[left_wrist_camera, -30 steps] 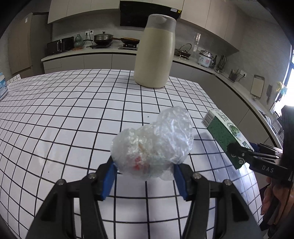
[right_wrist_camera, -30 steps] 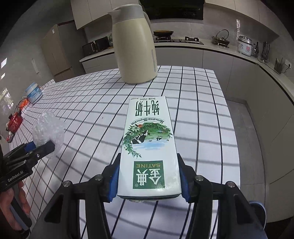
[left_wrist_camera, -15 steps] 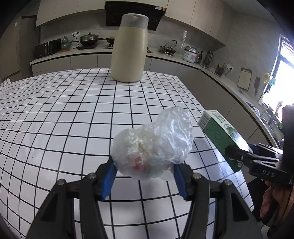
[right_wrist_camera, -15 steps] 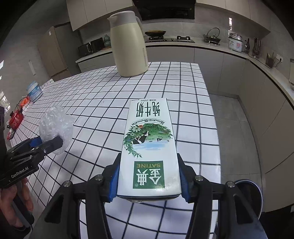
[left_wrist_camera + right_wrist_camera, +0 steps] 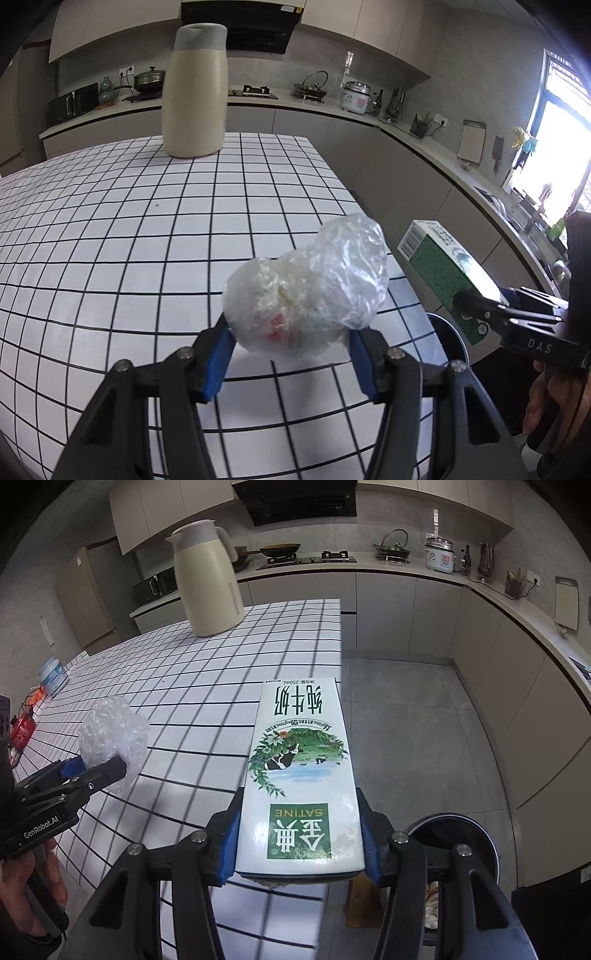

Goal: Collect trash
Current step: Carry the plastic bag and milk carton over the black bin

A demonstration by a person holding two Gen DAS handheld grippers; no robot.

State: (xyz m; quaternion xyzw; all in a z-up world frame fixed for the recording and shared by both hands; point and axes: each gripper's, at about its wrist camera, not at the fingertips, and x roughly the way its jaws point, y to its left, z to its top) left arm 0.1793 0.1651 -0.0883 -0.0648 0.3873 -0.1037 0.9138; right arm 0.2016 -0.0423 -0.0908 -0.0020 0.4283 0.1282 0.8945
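Observation:
My left gripper [image 5: 291,360] is shut on a crumpled clear plastic bag [image 5: 308,286] with red and pale scraps inside, held above the tiled table's right edge. It also shows in the right wrist view [image 5: 110,738]. My right gripper [image 5: 301,842] is shut on a green and white milk carton [image 5: 301,775], held out past the table edge. The carton also shows in the left wrist view [image 5: 443,273]. A round dark trash bin [image 5: 465,834] stands on the floor just right of the table, below the carton; its rim shows in the left wrist view [image 5: 448,334].
A tall cream thermos jug [image 5: 194,92] stands at the far end of the white grid-tiled table [image 5: 129,240]. A blue-lidded tub [image 5: 53,674] and a red item [image 5: 22,729] sit at the table's far left. Kitchen counters [image 5: 517,627] line the back and right walls.
Both grippers have moved right with their loads, toward and past the table's right edge. The floor and the trash bin have come into view below the carton.

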